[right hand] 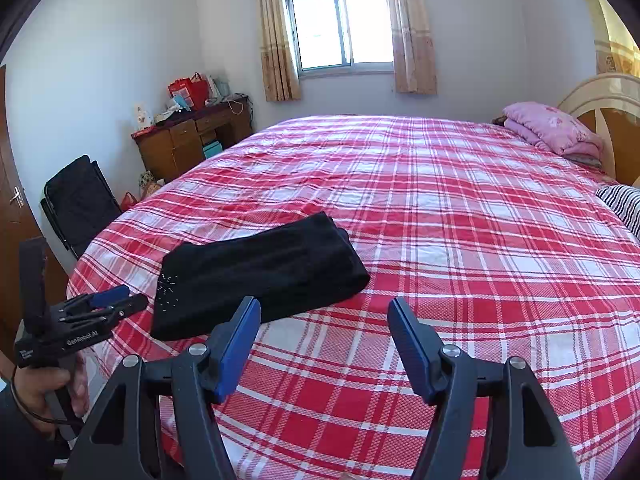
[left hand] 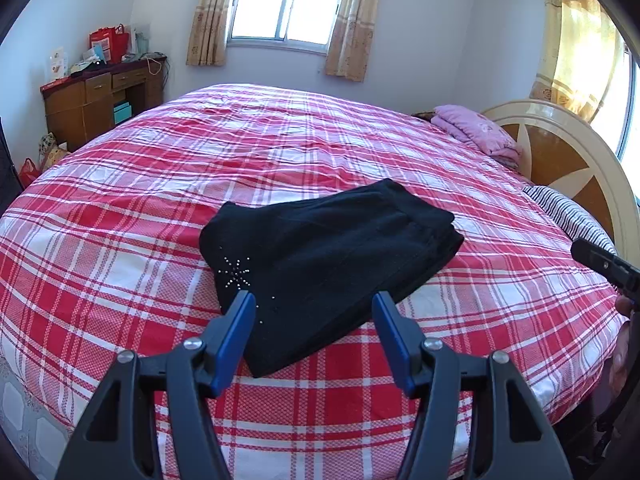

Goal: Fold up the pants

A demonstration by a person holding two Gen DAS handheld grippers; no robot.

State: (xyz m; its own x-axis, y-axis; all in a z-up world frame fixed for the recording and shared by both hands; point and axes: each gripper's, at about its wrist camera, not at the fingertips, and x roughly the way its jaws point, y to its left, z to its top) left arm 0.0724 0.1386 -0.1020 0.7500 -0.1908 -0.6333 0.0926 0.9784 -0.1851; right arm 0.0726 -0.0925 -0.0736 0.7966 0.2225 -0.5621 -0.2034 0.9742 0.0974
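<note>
The left wrist view looks forward and downward along the left hand-held gripper (left hand: 314,300) from just off the near edge of the bed (left hand: 120,240), close above the folded black pants (left hand: 332,264), facing the far window (left hand: 288,4). The right wrist view sits on the right hand-held gripper (right hand: 324,308), also at the near edge and tilted down, set further toward the headboard (right hand: 600,100) side, so the pants (right hand: 264,272) lie left of its centre. Both share the plaid bedspread, pants, window, wooden desk (right hand: 192,140) and pink bedding (right hand: 556,126); each catches the other gripper at its rim.
</note>
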